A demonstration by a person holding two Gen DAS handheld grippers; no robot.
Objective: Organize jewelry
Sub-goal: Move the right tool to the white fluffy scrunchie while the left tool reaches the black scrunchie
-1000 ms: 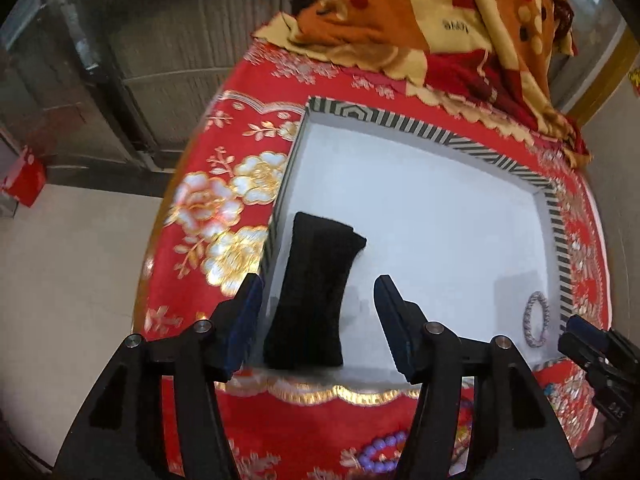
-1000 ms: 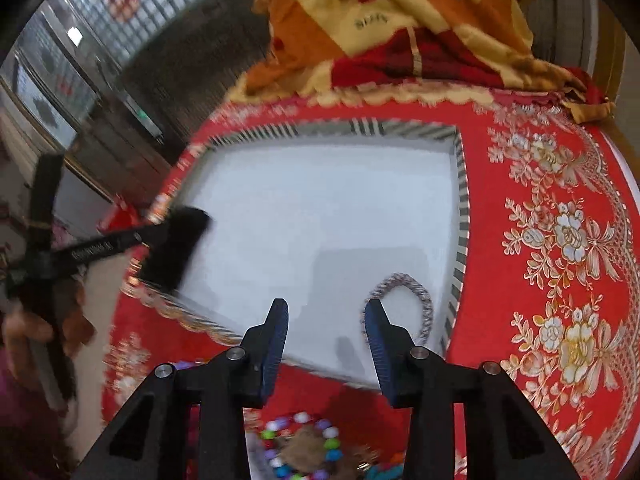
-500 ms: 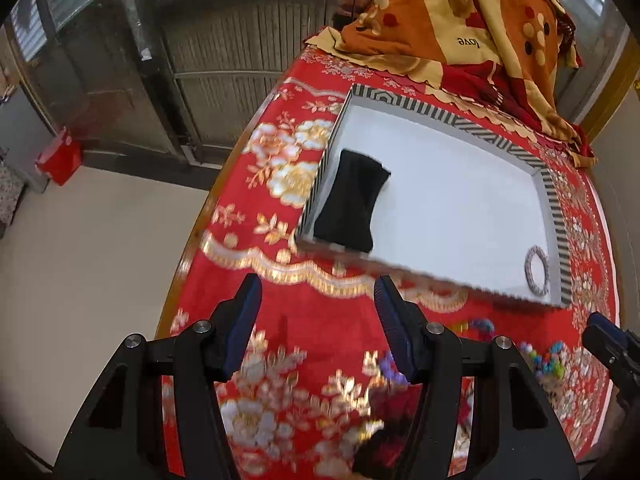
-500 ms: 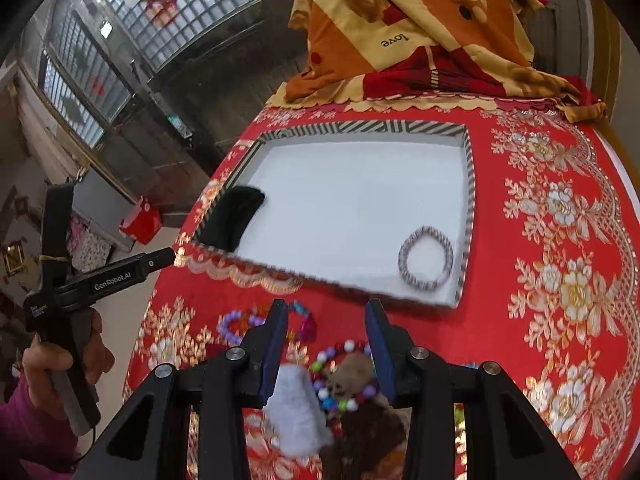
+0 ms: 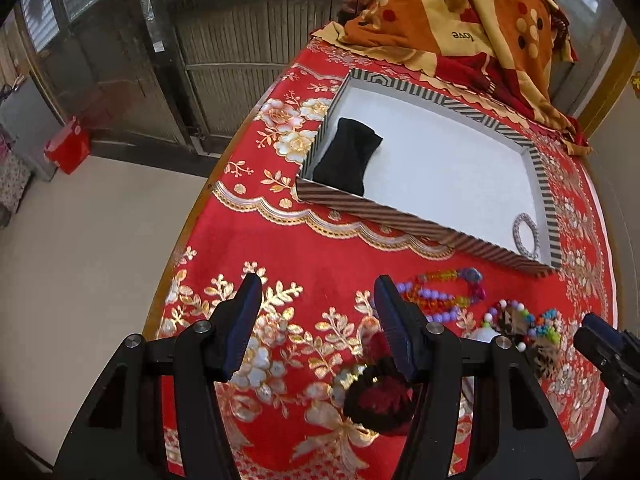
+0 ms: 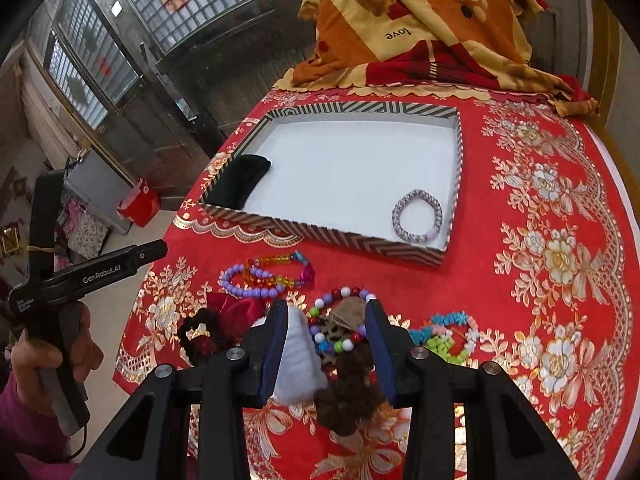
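Note:
A striped tray (image 5: 400, 222) (image 6: 320, 234) with a white floor holds a black cloth band (image 5: 346, 156) (image 6: 240, 182) at its left end and a silver bracelet (image 5: 526, 235) (image 6: 418, 216) at its near right corner. In front of it on the red cloth lie bead bracelets (image 6: 266, 276) (image 5: 444, 294), a multicolour bead ring (image 6: 340, 320), a dark red scrunchie (image 5: 378, 396) (image 6: 200, 336), a white scrunchie (image 6: 298, 360) and a brown one (image 6: 348, 396). My left gripper (image 5: 316, 320) is open and empty above the cloth. My right gripper (image 6: 326, 344) is open above the pile.
A folded orange and red blanket (image 6: 420, 28) lies behind the tray. The round table's edge (image 5: 180, 248) drops to the floor on the left. A turquoise and green bead piece (image 6: 448, 336) lies right of the pile. The right gripper's tip (image 5: 604, 344) shows in the left wrist view.
Both grippers have pulled back and up from the tray. The black band and the silver bracelet stay in the tray. The jewelry pile has come into view.

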